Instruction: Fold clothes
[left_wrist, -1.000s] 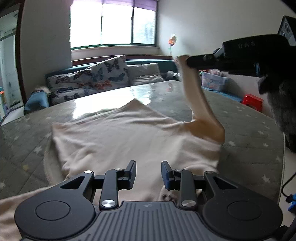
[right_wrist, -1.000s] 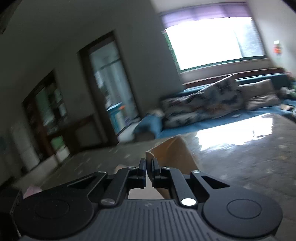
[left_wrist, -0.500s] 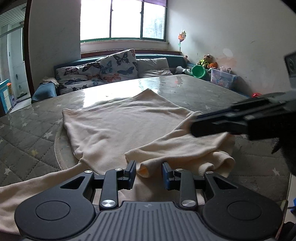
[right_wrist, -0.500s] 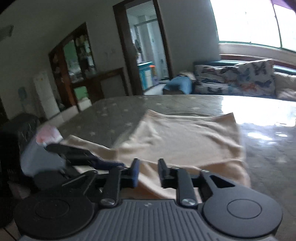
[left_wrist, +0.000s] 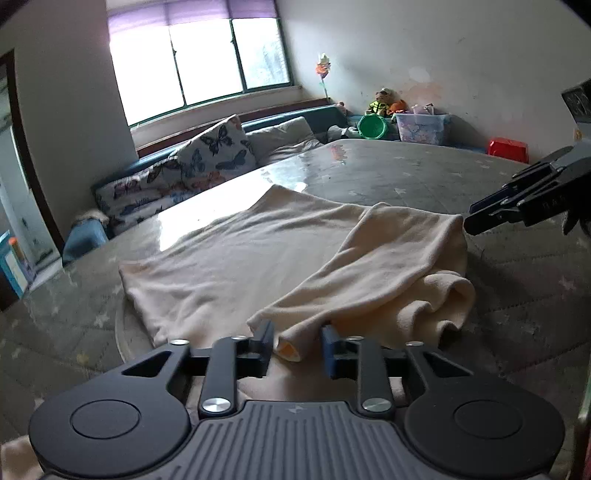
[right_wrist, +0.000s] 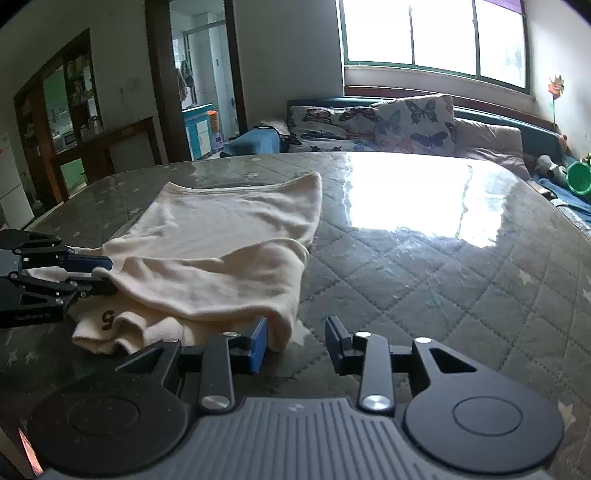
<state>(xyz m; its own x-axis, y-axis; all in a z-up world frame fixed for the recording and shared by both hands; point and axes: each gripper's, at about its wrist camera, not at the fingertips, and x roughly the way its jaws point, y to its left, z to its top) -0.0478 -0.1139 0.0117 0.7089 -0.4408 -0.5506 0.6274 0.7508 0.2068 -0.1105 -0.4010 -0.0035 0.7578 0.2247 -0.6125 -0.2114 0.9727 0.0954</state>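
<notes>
A cream garment (left_wrist: 240, 258) lies spread on the grey star-patterned quilted surface (left_wrist: 406, 173). One side is folded over its body, and the sleeve (left_wrist: 369, 280) runs toward me. My left gripper (left_wrist: 297, 347) has the sleeve cuff (left_wrist: 288, 349) between its closing jaws, and a gap still shows beside the cuff. The right wrist view shows the left gripper (right_wrist: 99, 275) at the garment's (right_wrist: 221, 229) near-left edge. My right gripper (right_wrist: 297, 345) is low over the surface with its jaws opening. The fold's edge (right_wrist: 284, 328) lies just off its left finger, not gripped. In the left wrist view the right gripper (left_wrist: 470, 218) sits by the fold's far corner.
A sofa with butterfly cushions (left_wrist: 214, 155) runs along the far side under the window. A green bucket (left_wrist: 373, 125), a plastic box (left_wrist: 421, 127) and a red box (left_wrist: 508, 147) stand by the right wall. A doorway (right_wrist: 199, 74) opens at the back left.
My right gripper brought the raised sleeve down and across the garment, laid it there and opened. The left gripper stayed in place and rolled slightly, with the cuff now between its fingers.
</notes>
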